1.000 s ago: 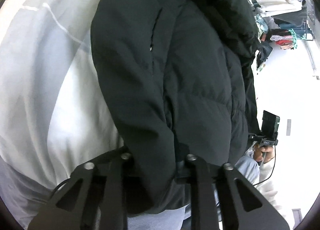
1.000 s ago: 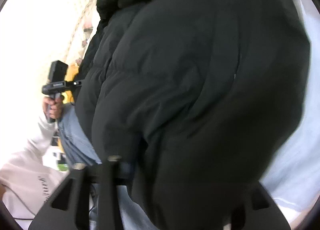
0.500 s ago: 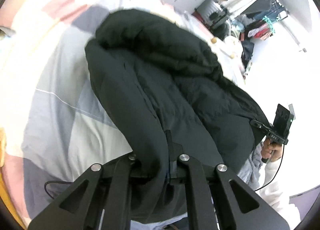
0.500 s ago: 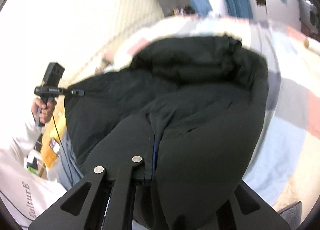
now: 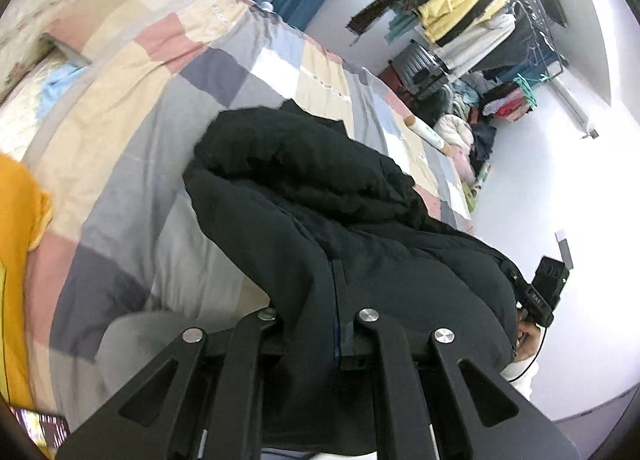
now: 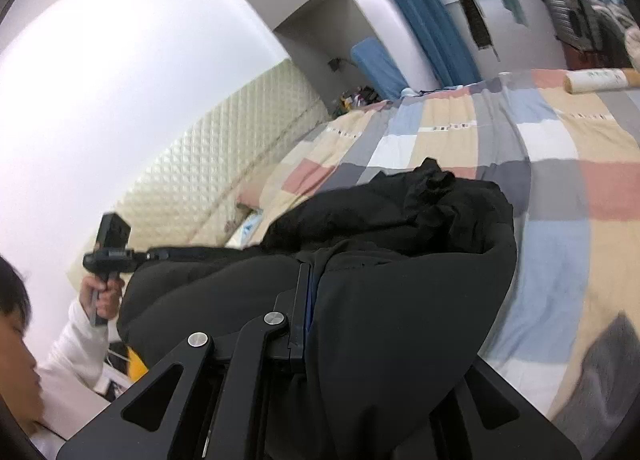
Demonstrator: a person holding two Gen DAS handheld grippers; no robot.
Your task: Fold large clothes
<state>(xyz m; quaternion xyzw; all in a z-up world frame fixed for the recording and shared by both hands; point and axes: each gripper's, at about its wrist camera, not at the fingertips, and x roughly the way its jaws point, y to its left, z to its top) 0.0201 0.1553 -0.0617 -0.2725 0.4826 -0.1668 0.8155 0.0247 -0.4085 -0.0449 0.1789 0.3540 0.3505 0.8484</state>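
Note:
A black puffer jacket (image 5: 340,219) is held up over a bed with a checked quilt (image 5: 160,107); its hood end hangs toward the quilt. My left gripper (image 5: 316,324) is shut on one end of the jacket's hem. My right gripper (image 6: 316,300) is shut on the other end of the jacket (image 6: 400,280), and padding drapes over its right finger. Each gripper shows in the other's view, the right one in the left wrist view (image 5: 540,296) and the left one in the right wrist view (image 6: 116,252), both level with the hem.
The checked quilt (image 6: 540,139) covers the bed, with a quilted headboard (image 6: 208,163) behind. A roll (image 5: 426,133) lies on the far side of the bed. A rack of hanging clothes (image 5: 460,19) stands beyond. A yellow garment (image 5: 16,260) is at the left.
Both grippers have lifted and tilted up with the jacket. The views moved from close on the jacket to looking across the bed and room. The grip has not changed.

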